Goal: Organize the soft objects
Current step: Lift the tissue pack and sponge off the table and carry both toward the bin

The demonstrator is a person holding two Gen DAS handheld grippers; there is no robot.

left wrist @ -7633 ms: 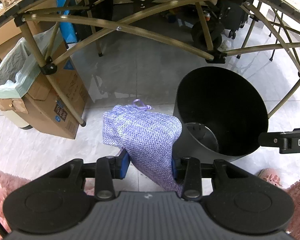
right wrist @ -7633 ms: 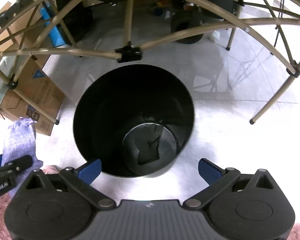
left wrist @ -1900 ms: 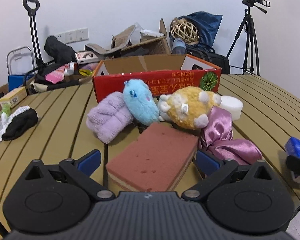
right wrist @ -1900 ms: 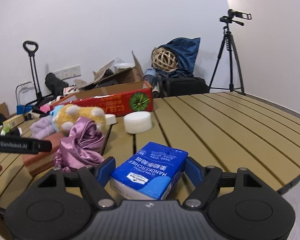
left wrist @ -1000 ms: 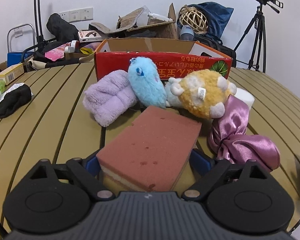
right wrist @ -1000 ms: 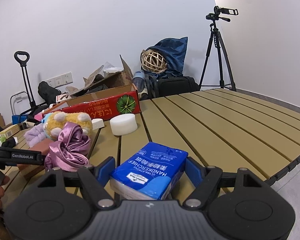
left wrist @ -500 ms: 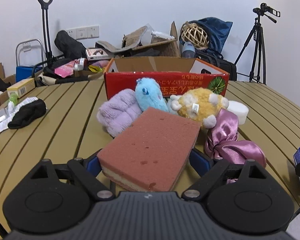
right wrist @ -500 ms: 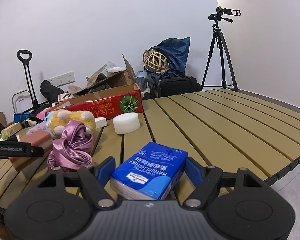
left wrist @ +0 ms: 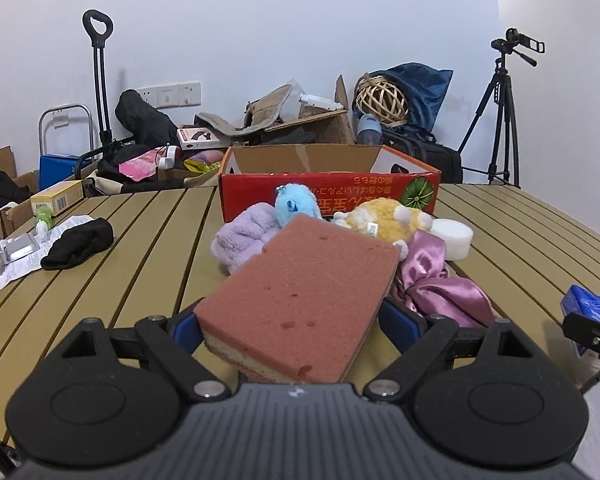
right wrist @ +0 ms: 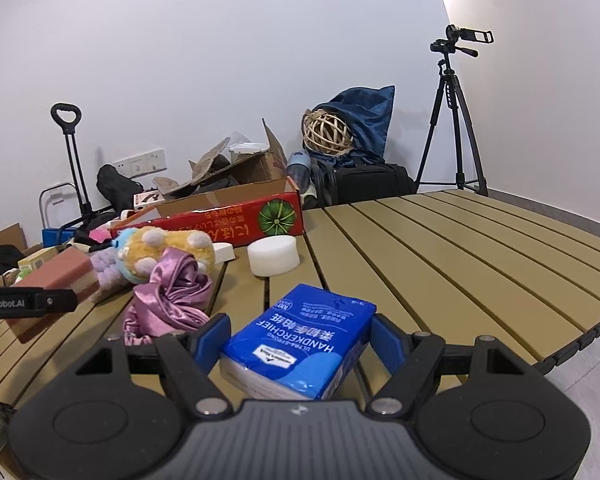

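Observation:
My left gripper [left wrist: 292,322] is shut on a red-brown sponge [left wrist: 300,296] and holds it tilted above the slatted table [left wrist: 148,248]. Behind the sponge lie a purple fluffy cloth [left wrist: 242,240], a blue plush [left wrist: 296,204], a yellow plush [left wrist: 384,220], a pink satin cloth [left wrist: 436,284] and a white foam disc [left wrist: 454,238]. My right gripper [right wrist: 300,340] is shut on a blue tissue pack [right wrist: 304,340] near the table's front edge. The right wrist view has the sponge [right wrist: 56,274] and a left finger [right wrist: 28,303] at its left edge.
An open red cardboard box [left wrist: 328,192] stands behind the soft pile. A black sock [left wrist: 80,242], papers and small packets lie at the table's left. Beyond the table are bags, boxes, a trolley handle [left wrist: 98,24] and a tripod [left wrist: 500,120].
The left gripper has risen and drawn back with the sponge, so the plush pile looks lower and farther away. The right gripper has barely moved and keeps the tissue pack.

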